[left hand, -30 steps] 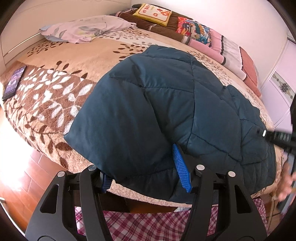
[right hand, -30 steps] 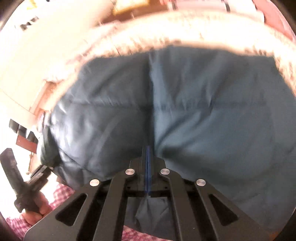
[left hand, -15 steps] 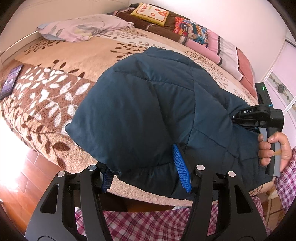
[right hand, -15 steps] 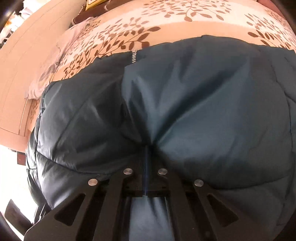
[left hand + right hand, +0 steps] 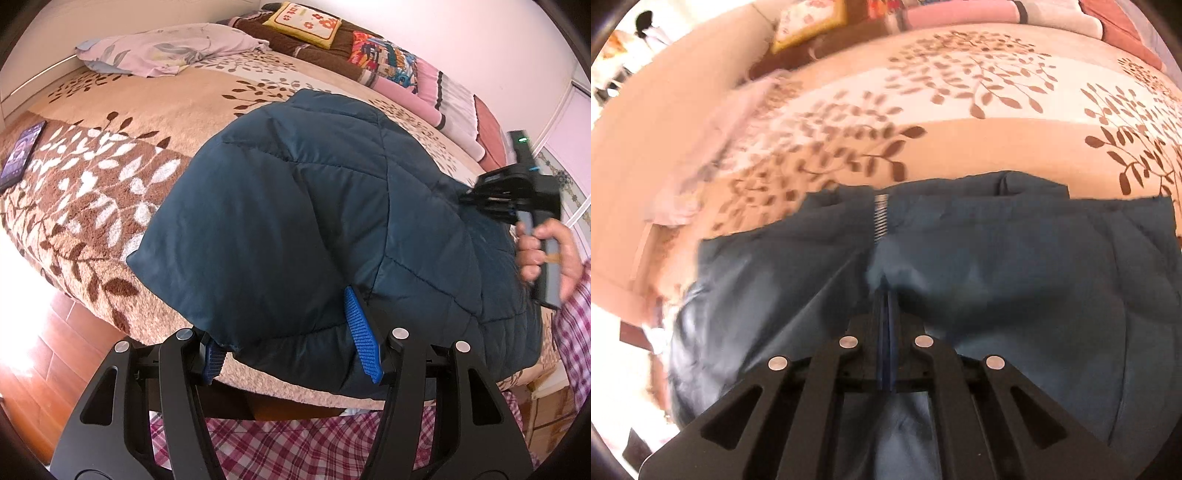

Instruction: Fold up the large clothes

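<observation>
A dark teal quilted jacket lies on the leaf-patterned bed, its lower edge hanging over the near side. My left gripper is open, its blue pads on either side of the jacket's bottom hem, not closed on it. My right gripper is shut on a fold of the jacket just below its silver zipper. In the left wrist view the right gripper pinches the jacket's right side, held by a hand.
A phone lies on the bed's left edge. A lilac pillow and a row of folded blankets and cushions sit along the far side. Wooden floor lies at the left. Checked clothing shows below.
My right gripper has lifted its pinch of jacket up and toward the bed's middle, so more bedspread shows beyond it. The left gripper stays open at the hem, slightly closer.
</observation>
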### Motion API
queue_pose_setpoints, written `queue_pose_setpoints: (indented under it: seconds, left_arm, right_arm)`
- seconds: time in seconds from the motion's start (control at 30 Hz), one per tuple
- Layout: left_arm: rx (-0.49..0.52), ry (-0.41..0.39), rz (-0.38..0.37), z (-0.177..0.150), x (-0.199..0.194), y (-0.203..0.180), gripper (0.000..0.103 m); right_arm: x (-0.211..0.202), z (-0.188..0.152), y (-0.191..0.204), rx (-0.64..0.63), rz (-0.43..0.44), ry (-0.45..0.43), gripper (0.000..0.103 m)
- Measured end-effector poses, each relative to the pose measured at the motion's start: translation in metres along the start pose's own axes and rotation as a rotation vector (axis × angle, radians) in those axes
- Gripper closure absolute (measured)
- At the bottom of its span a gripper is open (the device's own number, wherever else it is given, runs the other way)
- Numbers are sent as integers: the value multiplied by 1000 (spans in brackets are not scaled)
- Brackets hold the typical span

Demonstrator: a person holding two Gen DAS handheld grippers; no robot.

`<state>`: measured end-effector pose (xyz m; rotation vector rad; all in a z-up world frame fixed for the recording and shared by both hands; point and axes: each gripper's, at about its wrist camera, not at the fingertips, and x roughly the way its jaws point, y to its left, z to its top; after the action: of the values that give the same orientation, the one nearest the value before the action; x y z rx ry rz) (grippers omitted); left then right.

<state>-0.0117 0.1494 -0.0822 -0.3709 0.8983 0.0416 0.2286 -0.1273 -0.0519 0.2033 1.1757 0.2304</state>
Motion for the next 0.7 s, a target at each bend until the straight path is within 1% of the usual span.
queue_pose_setpoints:
  seconds: [0.03, 0.07, 0.13, 0.2, 0.27, 0.33, 0.47, 0.5, 0.57, 0.6, 0.63, 0.7]
  left_arm:
    - [1, -1, -2, 1, 0, 0, 45]
    - [3, -4, -3, 1, 0, 0, 45]
    - [8, -4, 0, 2, 1, 0, 45]
    - [9, 1, 4, 3, 2, 0, 45]
    - [12, 5, 9, 3, 3, -1, 44]
    - [14, 9, 10, 4, 4, -1, 41]
    - [14, 8, 5, 5, 3, -1, 33]
    - [13, 9, 1, 6, 3, -1, 32]
    - [-4, 14, -24, 8, 2, 1, 30]
    - [-23, 20, -50, 10, 3, 3, 25]
    - [-61, 29, -102, 13, 3, 8, 20]
    - [-145, 36, -167, 16, 4, 16, 17]
  right_arm:
    - [11, 0, -6, 14, -20, 41, 103]
    - [20, 1, -10, 24, -20, 68, 103]
    - [25, -1, -13, 23, -19, 77, 103]
    - [25, -1, -10, 2, -39, 76, 103]
    - [19, -4, -7, -8, -47, 60, 103]
    - [10, -6, -6, -7, -41, 31, 103]
    - [-24, -23, -3, -1, 43, -44, 103]
    - [-37, -34, -2, -14, 59, -57, 103]
    - [-56, -53, 1, -43, 76, -74, 103]
    - [-63, -62, 3, -56, 81, -80, 103]
    - [-73, -76, 3, -75, 80, -88, 103]
    - [-87, -98, 2, -102, 80, -100, 103]
